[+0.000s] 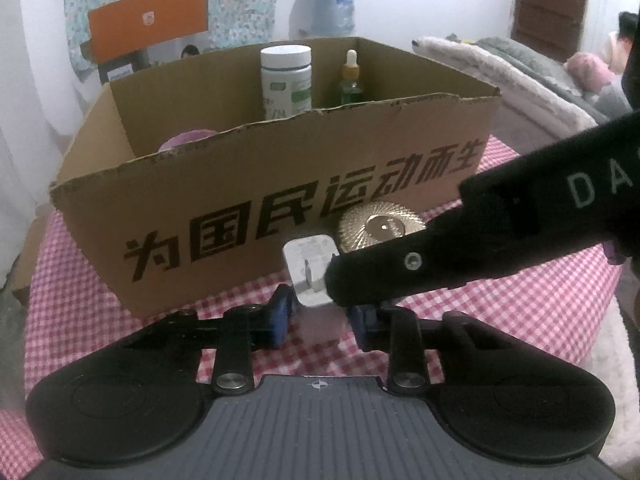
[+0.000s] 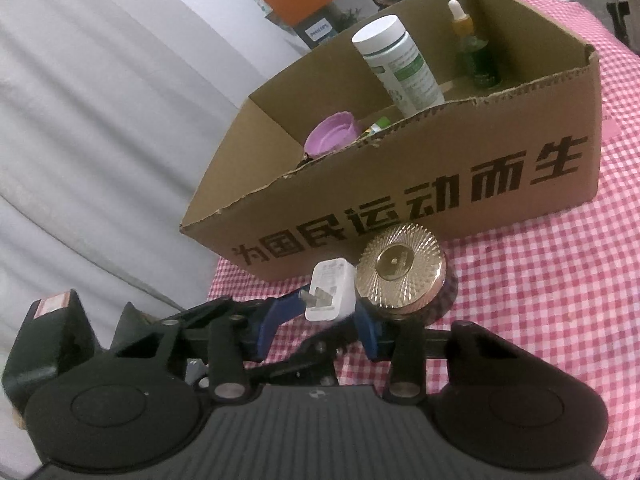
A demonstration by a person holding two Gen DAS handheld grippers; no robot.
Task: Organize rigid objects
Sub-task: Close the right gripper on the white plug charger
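Table surface under a red-and-white gingham cloth (image 1: 500, 312), its right edge curving away in the left wrist view. Behind it a pale wall hung with a blue floral fabric (image 1: 240, 0), an orange-and-dark printed carton (image 1: 148, 20) leaning in front, a water dispenser with its blue bottle (image 1: 334, 4) further right, and a brown slatted panel (image 1: 548, 4) at the far right (door or shutter, cannot tell which). To the right a pile of cream and grey bedding (image 1: 512, 76); in the right wrist view a grey draped cloth (image 2: 100, 120) fills the left side; light soft and even.
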